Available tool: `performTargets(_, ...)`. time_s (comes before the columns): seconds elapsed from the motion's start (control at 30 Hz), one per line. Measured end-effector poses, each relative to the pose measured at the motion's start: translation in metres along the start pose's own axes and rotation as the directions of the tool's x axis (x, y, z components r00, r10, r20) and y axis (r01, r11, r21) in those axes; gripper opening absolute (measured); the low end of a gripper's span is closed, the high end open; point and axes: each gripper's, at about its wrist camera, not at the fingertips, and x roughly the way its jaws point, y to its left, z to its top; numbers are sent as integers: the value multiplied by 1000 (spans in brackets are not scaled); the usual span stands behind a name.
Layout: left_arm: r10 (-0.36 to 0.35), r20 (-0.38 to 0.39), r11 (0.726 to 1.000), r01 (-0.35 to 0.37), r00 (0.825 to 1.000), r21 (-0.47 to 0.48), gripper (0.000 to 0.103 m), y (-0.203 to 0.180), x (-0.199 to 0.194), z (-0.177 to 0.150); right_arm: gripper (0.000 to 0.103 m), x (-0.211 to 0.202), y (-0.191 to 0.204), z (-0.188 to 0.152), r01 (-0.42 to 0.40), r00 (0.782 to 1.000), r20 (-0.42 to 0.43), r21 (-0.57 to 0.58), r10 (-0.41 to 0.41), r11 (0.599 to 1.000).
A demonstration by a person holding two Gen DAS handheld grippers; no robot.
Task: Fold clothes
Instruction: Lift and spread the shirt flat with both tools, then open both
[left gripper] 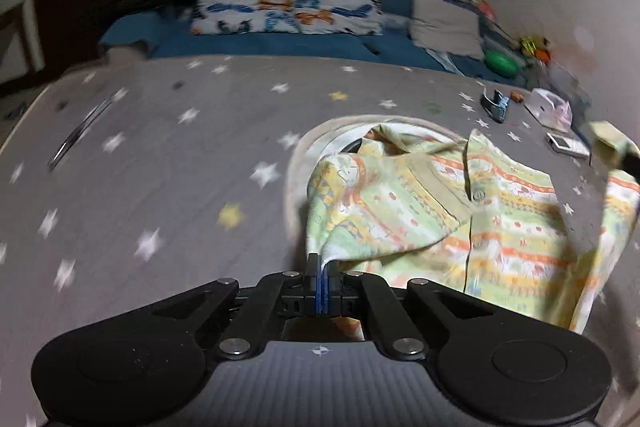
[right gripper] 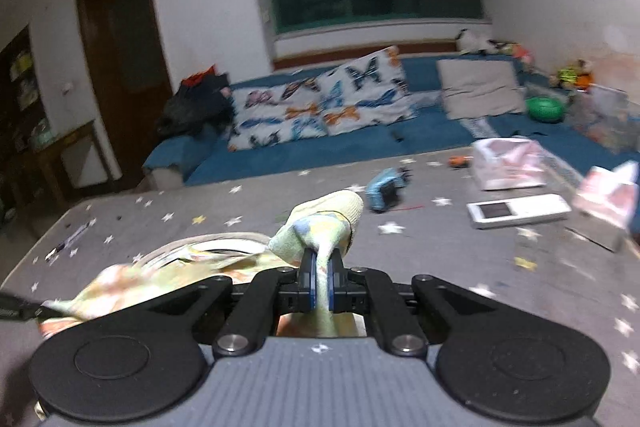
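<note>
A small pale green patterned shirt (left gripper: 460, 211) with orange and yellow bands, a collar and a button lies partly spread on the grey star-print table (left gripper: 160, 155). My left gripper (left gripper: 322, 269) is shut on a corner of the shirt's edge, low over the table. My right gripper (right gripper: 320, 267) is shut on a bunched part of the same shirt (right gripper: 320, 223), which rises above its fingers. The right gripper also shows in the left wrist view (left gripper: 628, 163) at the far right edge, holding cloth.
A round pale ring (left gripper: 304, 147) lies under the shirt. A blue toy car (right gripper: 384, 191), a white handset (right gripper: 520, 211), pink-white tissue packs (right gripper: 508, 163) and a pen (left gripper: 80, 131) lie on the table. A blue sofa (right gripper: 280, 155) with butterfly cushions stands behind.
</note>
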Motion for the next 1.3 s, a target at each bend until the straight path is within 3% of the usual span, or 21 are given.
performTargets(0.13,-6,0,998,6,1000,-57,1,13,-31,-37,5,-40,-27,-13,62,997,36,58,-64,996)
performTargets(0.23,-28,-42,998,26,999,-61,1,14,-41,-66,5,-58,-46,-31,110,993,23,102,-113,989)
performTargets(0.37,-60,-100,998,56,993,-42,6,13,-44,-87,8,-54,-62,-59,191,978,-106,82,-182,978)
performTargets(0.4,-56,-98,998,54,994,-26,6,11,-47,-86,14,-54,-65,-64,206,973,-125,79,-195,975)
performTargets(0.47,-48,-95,999,49,994,6,11,8,-53,-85,17,-56,-67,-70,241,963,-137,55,-232,969)
performTargets(0.57,-28,-56,998,31,998,52,29,3,-66,-80,24,-65,-65,-68,274,957,-107,24,-270,961)
performTargets(0.7,-18,1,994,18,1000,109,31,-9,-68,-69,35,-66,-55,-62,241,967,-84,0,-240,970)
performTargets(0.87,-33,8,986,31,999,163,31,-32,-49,-60,35,-48,-21,-72,126,982,-133,-44,-131,991)
performTargets(1.07,-56,-1,979,55,998,198,33,-61,-18,-52,35,-33,14,-94,26,977,-208,-106,-48,994)
performTargets(1.17,-61,-7,972,61,998,225,33,-74,-7,-53,36,-33,22,-104,17,969,-243,-134,-49,991)
performTargets(1.3,-87,-25,967,91,996,237,33,-81,-2,-58,36,-45,17,-119,65,952,-286,-168,-112,984)
